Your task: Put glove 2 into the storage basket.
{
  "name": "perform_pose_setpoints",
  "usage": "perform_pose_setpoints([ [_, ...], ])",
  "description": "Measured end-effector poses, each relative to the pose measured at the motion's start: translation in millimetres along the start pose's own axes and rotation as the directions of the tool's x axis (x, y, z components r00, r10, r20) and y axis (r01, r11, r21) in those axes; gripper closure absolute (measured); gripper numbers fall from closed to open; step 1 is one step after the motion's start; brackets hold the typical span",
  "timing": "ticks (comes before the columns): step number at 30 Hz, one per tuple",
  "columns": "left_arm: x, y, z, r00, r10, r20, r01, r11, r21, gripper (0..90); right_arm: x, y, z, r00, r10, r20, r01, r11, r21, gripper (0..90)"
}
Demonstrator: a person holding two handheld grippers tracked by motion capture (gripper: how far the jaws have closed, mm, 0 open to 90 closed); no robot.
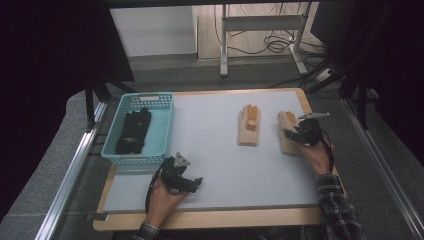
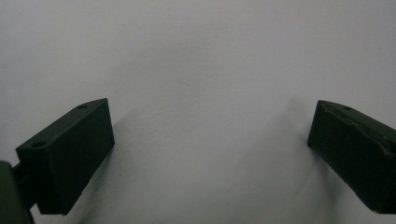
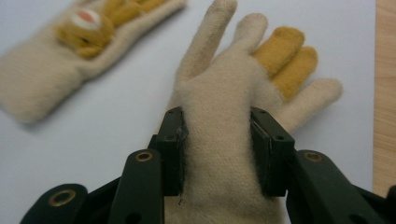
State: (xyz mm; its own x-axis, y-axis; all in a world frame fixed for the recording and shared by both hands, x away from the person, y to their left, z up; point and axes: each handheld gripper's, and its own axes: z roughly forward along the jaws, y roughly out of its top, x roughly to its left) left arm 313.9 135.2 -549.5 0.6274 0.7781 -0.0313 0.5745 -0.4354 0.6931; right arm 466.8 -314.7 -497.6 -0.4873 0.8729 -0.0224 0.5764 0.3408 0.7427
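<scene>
Two cream knit gloves with orange fingers lie on the grey table mat [image 1: 215,155]. My right gripper [image 1: 296,132] [image 3: 217,135] is shut on the right-hand glove [image 1: 285,142] [image 3: 224,88], its pads pressing both sides of the palm below the fingers. The other glove [image 1: 249,127] [image 3: 51,70] lies flat to its left, apart from it. My left gripper [image 1: 194,184] [image 2: 210,140] rests near the front left of the mat, open, with bare mat between its jaws.
A light blue basket [image 1: 165,127] at the left edge holds dark gloves [image 1: 134,131]. The held glove lies close to the mat's right edge, with the wooden table border [image 3: 385,93] beside it. A metal frame and cables stand beyond the table.
</scene>
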Motion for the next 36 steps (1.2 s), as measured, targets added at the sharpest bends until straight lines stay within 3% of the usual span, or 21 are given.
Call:
perform_pose_setpoints([
  [12,-0.1,0.0,-0.1,1.0,0.0,0.0,0.0,1.0,0.0,0.8,34.9,3.2,-43.2,0.9967,-0.055,-0.06,0.051,0.996,-0.07,58.8],
  [13,-0.1,0.0,-0.1,1.0,0.0,0.0,0.0,1.0,0.0,0.8,46.5,2.6,-50.0,0.9944,-0.068,-0.081,0.061,0.995,-0.084,58.6],
  [16,-0.1,-0.1,-0.1,1.0,0.0,0.0,0.0,1.0,0.0,0.8,59.2,0.4,-55.1,0.9913,-0.082,-0.103,0.072,0.993,-0.096,58.5],
  [17,-0.1,-0.1,-0.1,1.0,0.0,0.0,0.0,1.0,0.0,0.8,74.3,-2.3,-58.3,0.9866,-0.109,-0.122,0.097,0.99,-0.098,58.4],
  [18,-0.1,-0.1,-0.1,1.0,0.0,0.0,0.0,1.0,0.0,0.8,74.3,-2.3,-58.3,0.9866,-0.109,-0.122,0.097,0.99,-0.098,58.4],
  [19,-0.1,-0.1,-0.1,1.0,0.001,0.0,-0.001,1.0,0.0,0.8,87.6,-4.6,-60.0,0.9822,-0.128,-0.137,0.116,0.989,-0.092,58.2],
  [21,-0.1,-0.1,-0.1,1.0,0.001,0.0,-0.001,1.0,0.0,0.8,92.5,-5.3,-60.4,0.9801,-0.136,-0.144,0.124,0.988,-0.093,58.2],
  [23,0.0,-0.1,-0.2,1.0,0.001,0.0,-0.001,1.0,0.0,0.8,113.9,-7.9,-62.2,0.9706,-0.159,-0.18,0.143,0.984,-0.102,57.7],
  [25,-0.2,-0.1,0.0,1.0,-0.001,-0.001,0.001,1.0,-0.002,0.8,126.2,-9.5,-63.0,0.9653,-0.169,-0.199,0.149,0.983,-0.111,57.5],
  [26,-0.2,-0.1,0.0,1.0,-0.001,-0.001,0.001,1.0,-0.002,0.9,126.2,-9.5,-63.0,0.9653,-0.169,-0.199,0.149,0.983,-0.111,57.5],
  [28,-0.3,-0.1,0.0,1.0,-0.001,-0.001,0.001,1.0,-0.003,0.9,148.6,-14.1,-62.2,0.9538,-0.191,-0.232,0.168,0.979,-0.116,57.4],
  [31,-0.3,-0.1,0.0,1.0,-0.001,-0.001,0.001,1.0,-0.003,0.9,159.8,-17.1,-59.8,0.9496,-0.202,-0.24,0.179,0.977,-0.113,57.4],
  [34,-0.2,-0.1,-0.2,1.0,0.002,0.0,-0.002,1.0,-0.001,0.9,183.7,-24.5,-47.4,0.941,-0.229,-0.249,0.213,0.973,-0.091,57.0],
  [36,-0.1,-0.1,-0.2,1.0,0.003,-0.001,-0.003,1.0,0.0,0.9,187.2,-25.9,-44.6,0.94,-0.23,-0.251,0.215,0.973,-0.086,56.9],
])
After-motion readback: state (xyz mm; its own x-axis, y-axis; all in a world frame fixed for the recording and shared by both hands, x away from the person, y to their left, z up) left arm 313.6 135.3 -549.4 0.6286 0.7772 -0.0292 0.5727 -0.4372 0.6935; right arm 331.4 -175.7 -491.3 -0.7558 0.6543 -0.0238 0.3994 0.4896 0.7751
